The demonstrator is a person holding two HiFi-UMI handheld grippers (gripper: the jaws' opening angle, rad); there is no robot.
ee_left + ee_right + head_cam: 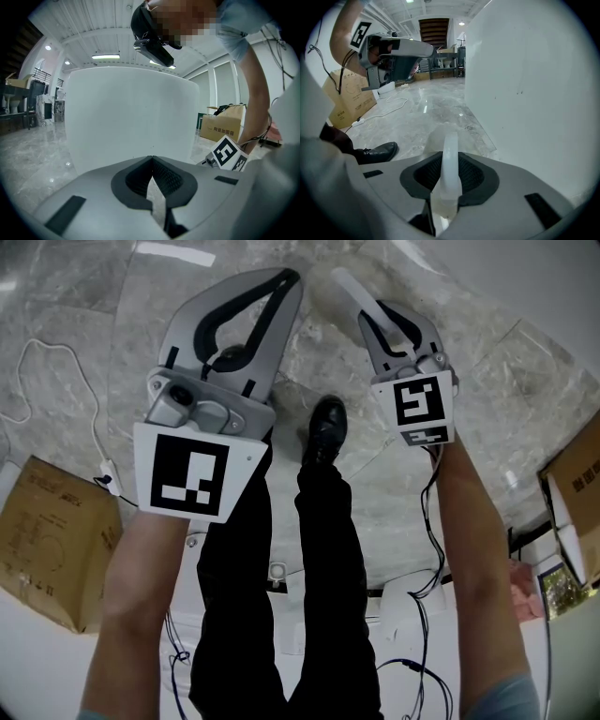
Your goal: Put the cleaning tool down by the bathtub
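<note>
The cleaning tool (349,287) is a white, translucent plastic handle. My right gripper (378,320) is shut on it, and the handle (450,145) sticks out forward between the pads over the marble floor. The white bathtub wall (534,93) rises close on the right of this gripper. It also fills the left gripper view as a tall white bathtub (131,117) straight ahead. My left gripper (292,279) is held beside the right one, shut with its tips touching and nothing between them (152,163). The tool's working end is hidden.
The person's black shoe (326,427) stands on the floor below both grippers. Cardboard boxes sit at the left (52,540) and right (577,474). A white cable (56,381) runs across the floor at the left. A clear sheet's edge (487,136) lies by the tub.
</note>
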